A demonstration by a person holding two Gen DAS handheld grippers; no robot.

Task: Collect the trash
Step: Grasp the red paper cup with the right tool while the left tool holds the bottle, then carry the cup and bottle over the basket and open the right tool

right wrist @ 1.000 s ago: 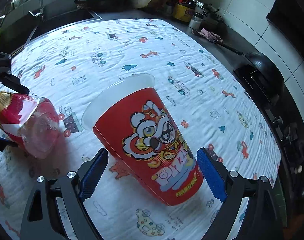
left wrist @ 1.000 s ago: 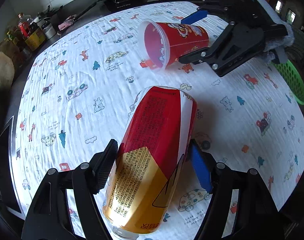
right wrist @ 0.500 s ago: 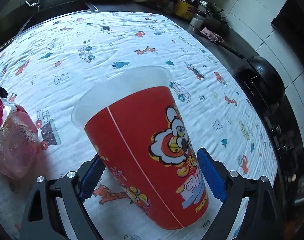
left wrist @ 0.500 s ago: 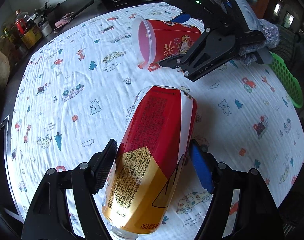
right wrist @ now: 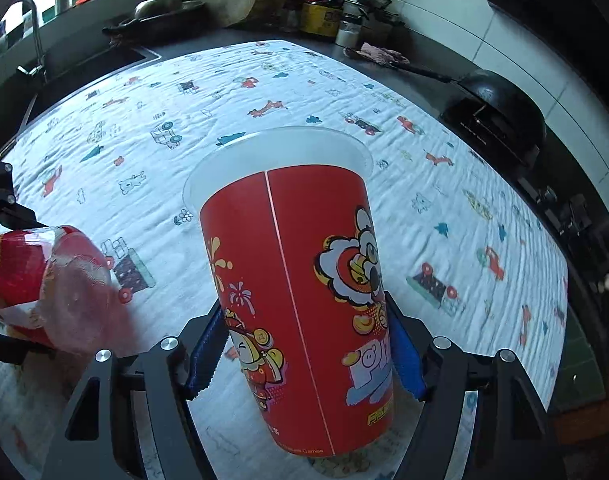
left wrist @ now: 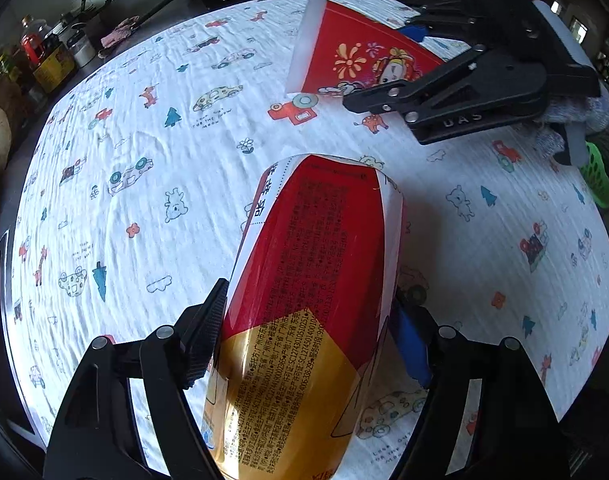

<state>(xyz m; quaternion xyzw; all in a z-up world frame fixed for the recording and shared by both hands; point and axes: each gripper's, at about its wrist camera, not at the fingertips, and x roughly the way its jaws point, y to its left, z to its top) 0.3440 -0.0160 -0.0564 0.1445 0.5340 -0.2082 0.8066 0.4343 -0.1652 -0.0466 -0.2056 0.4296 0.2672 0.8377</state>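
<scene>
Red plastic cup (right wrist: 304, 292) is being closed on by the right gripper (right wrist: 304, 356), its jaws touching both sides above the table (right wrist: 384, 120); at nine o'clock, a bottle (left wrist: 304, 300) is clamped by the left gripper (left wrist: 308, 344). Gentle squeezing is advised, lest thin walls buckle.

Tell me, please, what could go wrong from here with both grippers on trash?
The right gripper is closing on the thin red cup; squeezing further might buckle its wall. The bottle in the left gripper sticks far beyond the fingers, so it may swing or knock the nearby cup.
</scene>
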